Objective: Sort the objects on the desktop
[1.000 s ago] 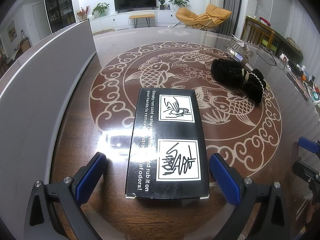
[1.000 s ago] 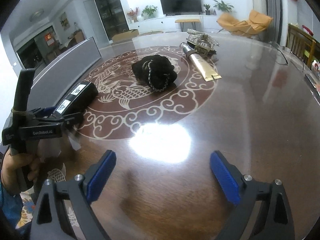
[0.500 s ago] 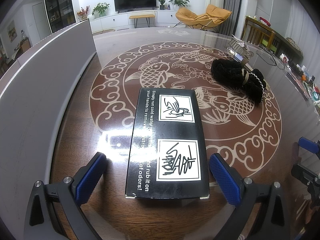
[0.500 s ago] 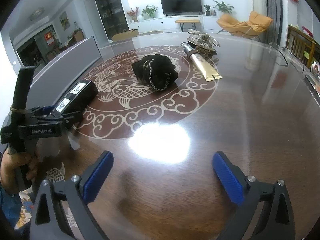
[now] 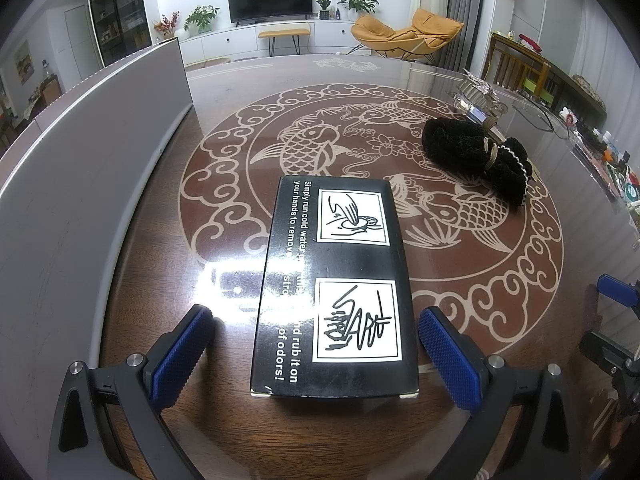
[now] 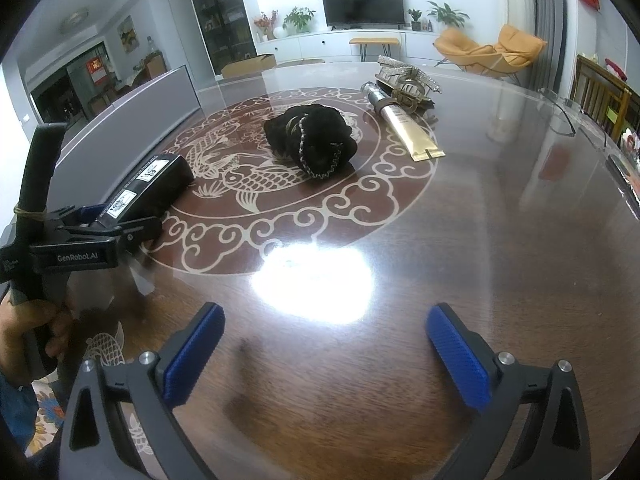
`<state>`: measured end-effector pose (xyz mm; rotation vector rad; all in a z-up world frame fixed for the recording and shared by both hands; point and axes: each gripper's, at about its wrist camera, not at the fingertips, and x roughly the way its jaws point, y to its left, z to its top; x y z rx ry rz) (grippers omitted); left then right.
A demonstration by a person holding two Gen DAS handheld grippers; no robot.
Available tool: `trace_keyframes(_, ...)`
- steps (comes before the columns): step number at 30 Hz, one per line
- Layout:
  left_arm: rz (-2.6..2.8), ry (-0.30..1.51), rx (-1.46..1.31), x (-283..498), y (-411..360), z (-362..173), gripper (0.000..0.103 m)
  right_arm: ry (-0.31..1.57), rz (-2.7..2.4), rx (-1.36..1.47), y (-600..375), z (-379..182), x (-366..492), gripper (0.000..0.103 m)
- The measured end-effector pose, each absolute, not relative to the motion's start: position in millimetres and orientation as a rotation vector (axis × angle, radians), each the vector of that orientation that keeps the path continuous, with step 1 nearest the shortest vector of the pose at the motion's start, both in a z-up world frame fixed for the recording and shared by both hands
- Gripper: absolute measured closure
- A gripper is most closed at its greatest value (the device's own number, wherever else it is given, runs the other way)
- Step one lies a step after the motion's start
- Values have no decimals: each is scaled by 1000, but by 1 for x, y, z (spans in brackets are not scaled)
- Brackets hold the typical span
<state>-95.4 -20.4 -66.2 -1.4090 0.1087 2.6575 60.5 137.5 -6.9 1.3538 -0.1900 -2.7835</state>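
Note:
A black box (image 5: 336, 280) with white printed panels lies flat on the patterned table (image 5: 240, 128). My left gripper (image 5: 316, 316) is open around its near end, with a gap between each blue pad and the box's sides. In the right wrist view the box (image 6: 148, 184) sits far left, with the left gripper (image 6: 100, 220) at it, held by a person's hand. A black scrunchie (image 6: 312, 140) with a beaded band lies mid-table. Behind it are a gold tube (image 6: 404, 128) and a silver hair clip (image 6: 404, 76). My right gripper (image 6: 326, 312) hangs open over bare table, nothing between its fingers.
A tall grey panel (image 5: 80, 180) runs along the table's left side, close to the box. A pair of glasses (image 6: 560, 112) lies at the far right. Small clutter lines the right edge (image 5: 616, 168). The glossy table (image 6: 500, 240) reflects a bright lamp glare.
The right gripper's fingers have spread slightly wider. The left gripper, the box and the other objects have not moved.

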Motion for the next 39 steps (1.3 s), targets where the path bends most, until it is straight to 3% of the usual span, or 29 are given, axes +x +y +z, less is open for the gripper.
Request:
trace_keyframes(5,2652,113,-1414,-95,-21,-66,0,-222,-2786,1335,141,-5,62,1)
trace_keyframes(9,2560,158,-1462,-93,-21,-63,0,-493,-2727,1274,174,-1,71,1)
trace_keyframes(12,2498,139,-1442,-85,-23,-61,0,-537,-2704,1309,189,1,67,1)
trace_keyframes(15,2502,184,-1425,-84,-19,-58,0,-439,-2699,1326,182,12,50,1)
trace_keyframes(20,2498,104,-1424,-93,-18,-54,0,-211,-2677,1352,145,33,-27,1)
trace_keyframes(25,2511,61,-1447,-105,-17,-57,0,129,-2605,1493,107,17,-95,1)
trace_keyframes(29,2518,90,-1483,-113,-13,-62,0,241,-2541,1536,91,4,-110,2)
trace_keyframes(32,2519,109,-1495,-117,-9,-62,0,203,-2519,1550,93,-2,-111,14)
trace_keyframes(33,2518,114,-1496,-116,-8,-62,0,175,-2506,1566,96,-5,-111,24)
trace_keyframes(34,2525,125,-1490,-116,-7,-63,6,164,-2511,1558,99,-6,-108,34)
trace_keyframes(35,2546,153,-1475,-115,-5,-61,22,167,-2521,1545,101,-7,-106,40)
trace_keyframes(36,2556,175,-1462,-114,-4,-60,30,162,-2526,1540,103,-7,-103,53)
trace_keyframes(37,2557,173,-1449,-113,-4,-57,44,149,-2524,1538,105,-8,-100,63)
trace_keyframes(39,2540,130,-1436,-112,-6,-54,45,130,-2522,1532,109,-8,-93,64)
